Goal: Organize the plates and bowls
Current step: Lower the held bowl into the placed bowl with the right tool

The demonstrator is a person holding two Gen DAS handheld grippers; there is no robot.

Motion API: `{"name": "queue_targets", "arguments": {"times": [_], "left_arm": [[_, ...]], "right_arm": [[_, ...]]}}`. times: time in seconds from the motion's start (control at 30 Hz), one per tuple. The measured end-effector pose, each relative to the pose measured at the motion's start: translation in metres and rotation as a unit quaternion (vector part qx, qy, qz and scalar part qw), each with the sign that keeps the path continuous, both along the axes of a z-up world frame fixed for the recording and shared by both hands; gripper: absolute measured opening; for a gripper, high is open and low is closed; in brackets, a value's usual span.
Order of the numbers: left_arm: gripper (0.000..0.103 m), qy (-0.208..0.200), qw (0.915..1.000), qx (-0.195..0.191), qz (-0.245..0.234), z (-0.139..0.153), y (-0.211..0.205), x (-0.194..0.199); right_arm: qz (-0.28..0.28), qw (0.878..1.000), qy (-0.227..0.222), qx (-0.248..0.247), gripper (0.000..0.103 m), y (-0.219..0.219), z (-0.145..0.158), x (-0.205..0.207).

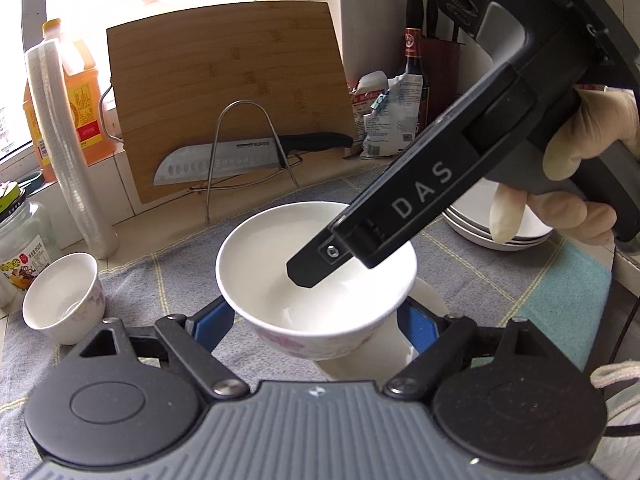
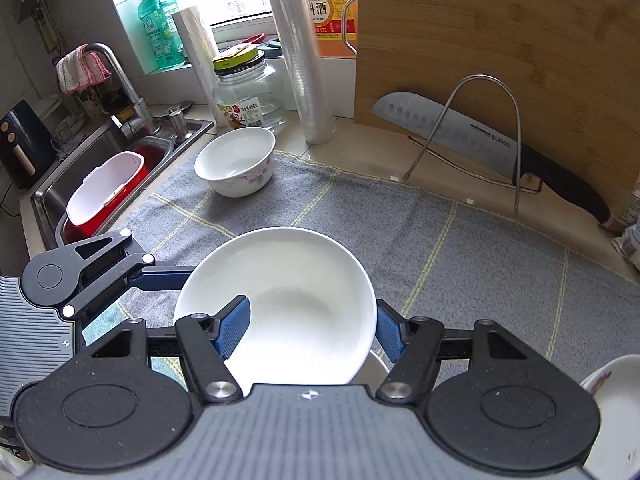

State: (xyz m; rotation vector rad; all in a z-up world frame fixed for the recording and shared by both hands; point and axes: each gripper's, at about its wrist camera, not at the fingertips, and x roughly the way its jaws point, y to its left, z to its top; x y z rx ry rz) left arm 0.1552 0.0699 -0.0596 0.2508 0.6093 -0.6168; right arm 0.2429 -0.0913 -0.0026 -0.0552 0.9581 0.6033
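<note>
- The right gripper grasps the rim of a white bowl, one blue finger inside the wall, one outside, above the grey towel near its front edge.
- The left gripper straddles that bowl's base with its fingers spread; whether they press it cannot be told.
- Another white bowl seems to sit beneath; lowering level and centred should nest them cleanly.
- Counted: a third bowl at the towel's far-left corner, one plate stack at its right edge.
</note>
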Motion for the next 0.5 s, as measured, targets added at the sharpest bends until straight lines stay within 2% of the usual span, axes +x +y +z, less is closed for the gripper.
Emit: {"name": "queue_targets", "arguments": {"times": [0.5], "left_arm": [[0.088, 0.026, 0.9993, -0.004, -0.028, -0.014, -0.017, -0.015]], "right_arm": [[-0.034, 0.999, 0.021, -0.022, 0.072, -0.018, -0.013, -0.024]]}}
